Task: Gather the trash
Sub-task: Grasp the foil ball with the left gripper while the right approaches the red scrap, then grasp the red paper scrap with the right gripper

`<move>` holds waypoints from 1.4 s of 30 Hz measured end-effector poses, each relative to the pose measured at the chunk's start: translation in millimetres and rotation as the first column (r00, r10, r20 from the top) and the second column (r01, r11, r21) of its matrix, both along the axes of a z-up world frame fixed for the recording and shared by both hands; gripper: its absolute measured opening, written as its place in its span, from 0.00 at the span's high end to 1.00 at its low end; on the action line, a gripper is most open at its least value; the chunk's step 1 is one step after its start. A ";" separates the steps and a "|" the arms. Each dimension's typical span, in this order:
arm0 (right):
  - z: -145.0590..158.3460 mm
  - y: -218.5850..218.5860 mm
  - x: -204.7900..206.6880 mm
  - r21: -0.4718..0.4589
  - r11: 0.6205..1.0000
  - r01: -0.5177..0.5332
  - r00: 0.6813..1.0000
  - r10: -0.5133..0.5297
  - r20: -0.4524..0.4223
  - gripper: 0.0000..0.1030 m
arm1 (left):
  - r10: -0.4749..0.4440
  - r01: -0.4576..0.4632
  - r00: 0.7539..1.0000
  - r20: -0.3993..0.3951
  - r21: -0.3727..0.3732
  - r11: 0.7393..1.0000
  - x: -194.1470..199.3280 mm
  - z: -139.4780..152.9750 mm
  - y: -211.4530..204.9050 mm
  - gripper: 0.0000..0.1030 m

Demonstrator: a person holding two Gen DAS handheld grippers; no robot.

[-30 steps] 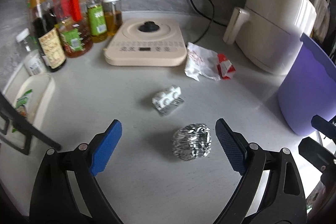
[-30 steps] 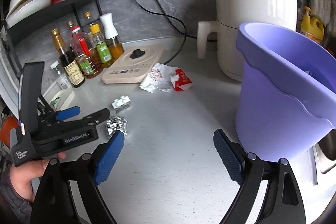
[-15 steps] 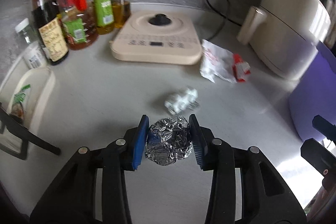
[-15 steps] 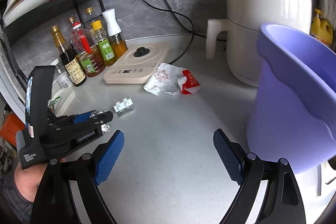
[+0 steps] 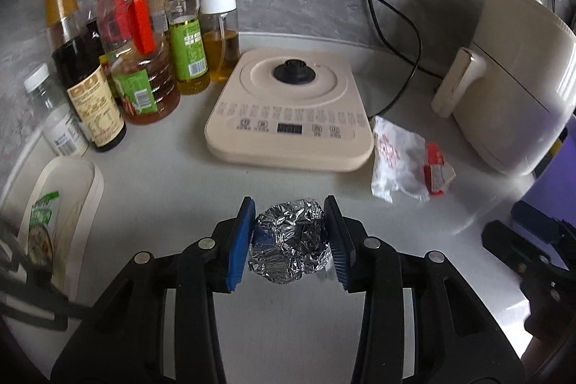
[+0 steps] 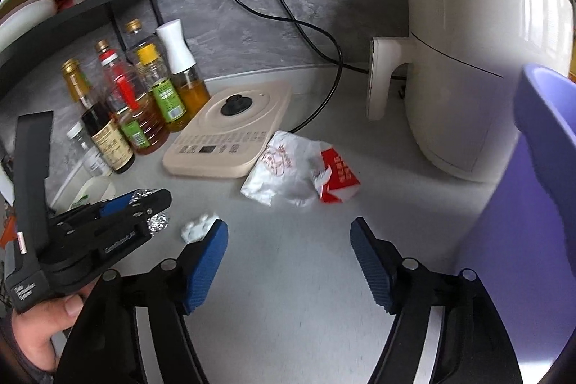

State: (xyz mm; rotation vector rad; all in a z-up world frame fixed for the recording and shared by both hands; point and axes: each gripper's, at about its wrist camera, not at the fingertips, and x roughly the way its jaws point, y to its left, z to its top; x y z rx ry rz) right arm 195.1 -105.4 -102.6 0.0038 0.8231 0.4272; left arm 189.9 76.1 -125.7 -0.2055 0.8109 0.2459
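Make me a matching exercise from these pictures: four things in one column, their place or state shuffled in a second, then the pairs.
Things:
1. foil ball
2. red carton
3. white-capped oil sprayer
4. purple bin

Places or states:
A. stands with the bottles at the wall
B. clamped in the left gripper
C. right of the air fryer
D. lies against the crumpled white wrapper

Pairs: 1-B, 2-D, 3-A, 4-C

Soft daylight from the right, glare on the cream plastic air fryer (image 5: 518, 78), dark fisheye corners, motion-blurred purple plastic bin (image 6: 532, 204).
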 end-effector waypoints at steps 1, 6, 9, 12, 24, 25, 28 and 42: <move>-0.6 1.8 3.6 -0.002 1.000 0.002 1.000 -0.002 -0.001 0.35 | 0.001 -0.001 1.000 0.002 0.000 1.000 1.7 0.3 -0.3 0.62; -6.4 9.2 25.7 -0.024 0.999 0.024 1.000 -0.024 0.000 0.37 | 0.006 -0.006 1.000 0.013 -0.014 1.000 13.4 -1.6 4.1 0.61; -11.6 13.1 39.7 -0.042 0.999 0.035 0.999 -0.035 -0.005 0.40 | 0.013 -0.013 1.000 0.017 -0.028 1.000 18.8 -5.0 7.7 0.61; -16.3 16.7 53.5 -0.059 0.997 0.054 0.998 -0.054 -0.010 0.41 | 0.021 -0.020 1.000 0.017 -0.045 0.999 23.6 -9.6 12.5 0.61; -33.2 30.8 77.7 -0.124 0.990 0.070 0.996 -0.075 -0.038 0.88 | 0.028 -0.022 0.998 0.049 -0.128 0.992 30.6 -20.4 24.9 0.61; -30.3 32.2 74.6 -0.130 0.989 0.064 0.997 -0.068 -0.027 0.88 | 0.031 -0.023 0.998 0.056 -0.136 0.990 30.1 -20.1 25.8 0.61; -22.4 35.2 65.1 -0.144 0.989 0.043 0.999 -0.045 -0.015 0.89 | 0.040 -0.028 0.996 0.075 -0.153 0.988 29.2 -17.9 26.7 0.61; 38.5 25.0 5.6 -0.115 0.993 -0.017 0.995 0.027 0.091 0.89 | 0.061 -0.046 0.992 0.115 -0.131 0.990 3.5 8.9 15.8 0.61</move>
